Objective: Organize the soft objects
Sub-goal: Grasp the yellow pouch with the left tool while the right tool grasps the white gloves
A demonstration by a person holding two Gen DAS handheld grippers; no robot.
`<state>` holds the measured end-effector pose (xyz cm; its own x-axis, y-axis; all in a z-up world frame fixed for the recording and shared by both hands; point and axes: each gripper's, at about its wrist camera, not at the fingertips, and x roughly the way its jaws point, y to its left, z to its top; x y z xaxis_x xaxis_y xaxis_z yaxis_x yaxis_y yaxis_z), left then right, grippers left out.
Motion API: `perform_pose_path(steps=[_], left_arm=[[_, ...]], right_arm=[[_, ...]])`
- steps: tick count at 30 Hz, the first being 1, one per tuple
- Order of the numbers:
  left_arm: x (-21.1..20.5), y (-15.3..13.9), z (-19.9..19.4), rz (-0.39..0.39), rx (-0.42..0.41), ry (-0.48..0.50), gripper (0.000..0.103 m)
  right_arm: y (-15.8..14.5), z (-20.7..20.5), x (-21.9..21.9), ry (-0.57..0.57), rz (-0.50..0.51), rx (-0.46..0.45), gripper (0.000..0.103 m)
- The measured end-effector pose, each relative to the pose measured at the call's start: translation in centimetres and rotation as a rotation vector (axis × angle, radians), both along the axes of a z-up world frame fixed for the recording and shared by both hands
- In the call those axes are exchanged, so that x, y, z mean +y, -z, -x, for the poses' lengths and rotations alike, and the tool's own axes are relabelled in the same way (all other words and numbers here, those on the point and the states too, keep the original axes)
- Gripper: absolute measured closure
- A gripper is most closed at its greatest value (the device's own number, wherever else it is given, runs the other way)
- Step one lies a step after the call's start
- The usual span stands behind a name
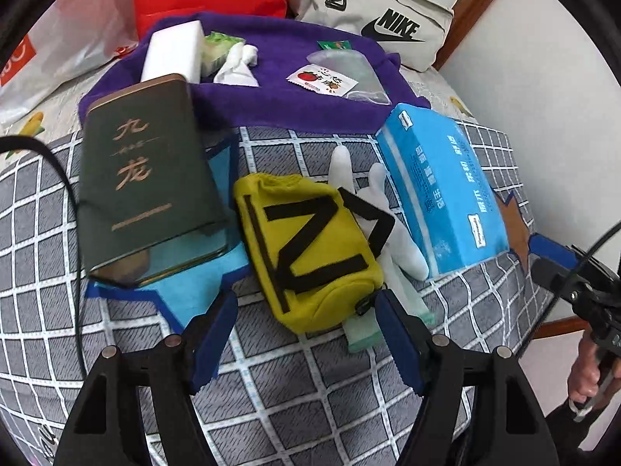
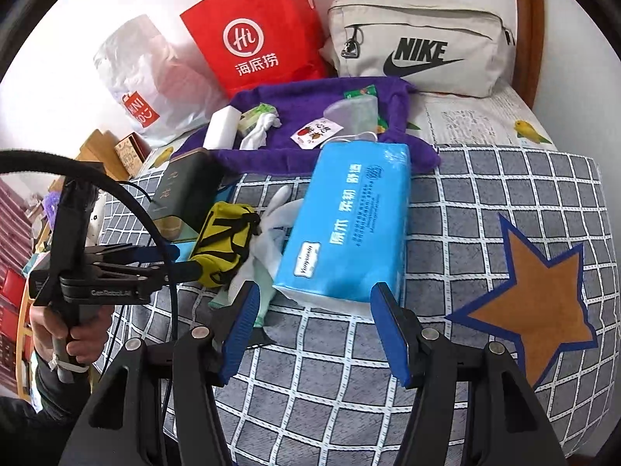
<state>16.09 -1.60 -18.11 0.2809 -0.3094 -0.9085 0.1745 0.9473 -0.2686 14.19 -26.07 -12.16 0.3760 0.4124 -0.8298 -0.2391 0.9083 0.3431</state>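
A yellow pouch with black straps point(image 1: 310, 248) lies on the checked bed cover, on white gloves point(image 1: 392, 229). My left gripper point(image 1: 306, 318) is open, its blue fingers on either side of the pouch's near end. A blue tissue pack point(image 2: 349, 221) lies to the right. My right gripper point(image 2: 314, 310) is open, its fingers just short of the pack's near end. The pouch also shows in the right wrist view point(image 2: 225, 240), with the left gripper point(image 2: 170, 260) beside it. The tissue pack also shows in the left wrist view point(image 1: 438, 190).
A dark green tin point(image 1: 143, 178) lies left of the pouch. Behind is a purple towel point(image 1: 287, 101) with a white block point(image 1: 178, 50), a rolled white cloth point(image 1: 238, 64) and small packets. A red bag point(image 2: 256, 27), a Nike bag point(image 2: 419, 46) and a plastic bag point(image 2: 143, 81) stand at the back.
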Motion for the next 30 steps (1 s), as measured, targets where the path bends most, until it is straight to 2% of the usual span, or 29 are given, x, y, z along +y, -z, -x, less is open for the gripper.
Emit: perform_pose_path(steps=[5, 9, 10, 11, 14, 17, 23, 30], left_arm=[[-1.2, 0.9, -1.1, -0.050, 0.014, -0.020, 0.028], [-1.4, 1.4, -1.6, -0.024, 0.035, -0.031, 0.028], [-1.5, 1.5, -1.7, -0.022, 0.035, -0.033, 0.031], [-1.5, 1.5, -1.7, -0.017, 0.031, -0.033, 0.043], [-1.4, 1.2, -1.3, 0.017, 0.018, -0.028, 0.052], [-1.5, 0.4, -0.9, 0.016, -0.010, -0.019, 0.061], [-1.4, -1.8, -0.4, 0.066, -0.039, 0.007, 0.062], [-1.6, -2.1, -2.4, 0.066, -0.018, -0.026, 0.064]], right_arm=[[0.9, 0.1, -0.3, -0.007, -0.018, 0.020, 0.044], [1.7, 0.0, -0.5, -0.008, -0.028, 0.041, 0.044], [1.9, -0.1, -0.5, -0.010, -0.033, 0.047, 0.044], [2.0, 0.0, -0.5, -0.013, -0.038, 0.050, 0.044], [2.2, 0.1, -0.6, -0.018, -0.044, 0.050, 0.044], [2.2, 0.3, -0.8, -0.017, -0.052, 0.048, 0.044], [2.3, 0.5, -1.5, -0.002, -0.072, 0.054, 0.044], [2.5, 0.6, -1.9, 0.005, -0.084, 0.057, 0.044]])
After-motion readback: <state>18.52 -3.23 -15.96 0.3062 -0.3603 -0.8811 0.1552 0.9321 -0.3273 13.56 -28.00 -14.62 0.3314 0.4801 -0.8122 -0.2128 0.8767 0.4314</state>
